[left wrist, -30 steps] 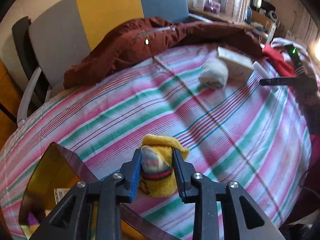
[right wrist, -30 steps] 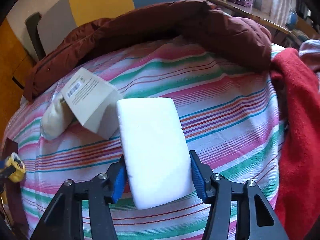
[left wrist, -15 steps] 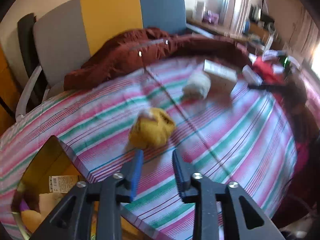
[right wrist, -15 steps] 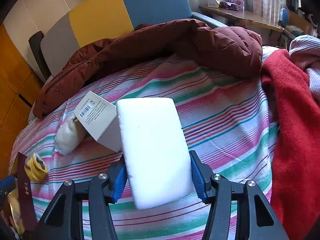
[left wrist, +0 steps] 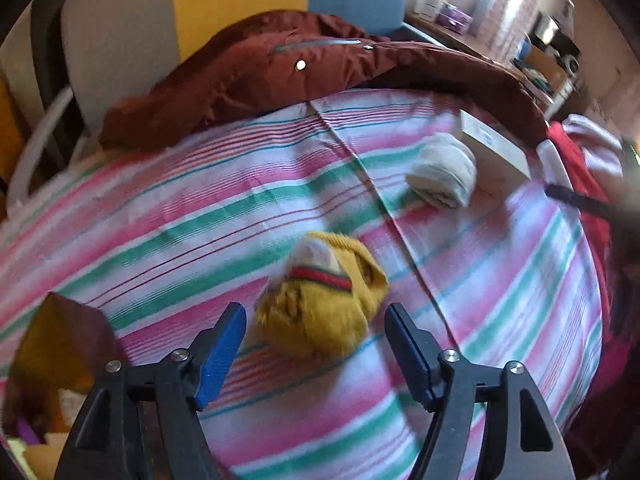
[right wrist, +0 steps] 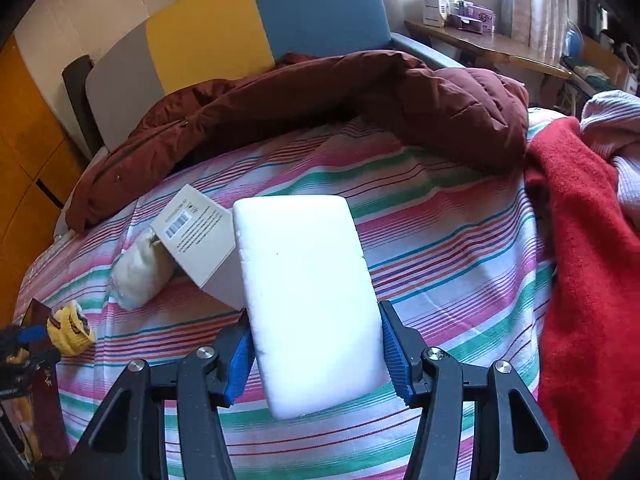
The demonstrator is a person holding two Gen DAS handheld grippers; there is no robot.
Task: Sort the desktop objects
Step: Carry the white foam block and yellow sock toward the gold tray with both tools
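Left tool (left wrist: 314,350) has just been opening, wide around the yellow knitted sock bundle (left wrist: 324,304), untouched; closing off-centre may nudge it away. Right tool (right wrist: 314,346) clamps the white foam block (right wrist: 308,300).

The striped cloth (left wrist: 200,208) covers the tabletop, and everything lies on it. In the left wrist view, the rolled sock (left wrist: 324,300) sits just ahead of the left tool (left wrist: 316,348), between its two spread arms but touching neither. Farther back and to the right lies a second sock bundle (left wrist: 444,176), with a carton (left wrist: 496,148) right behind it. A jacket (left wrist: 304,68) stretches along the far edge, with a chair back (left wrist: 240,4) behind it. A box (left wrist: 64,344) stands at the near left corner. In the right wrist view, the foam block (right wrist: 308,300) sits between the arms of the right tool (right wrist: 314,352), the carton (right wrist: 200,240) left of it, a blanket (right wrist: 584,260) on the right.
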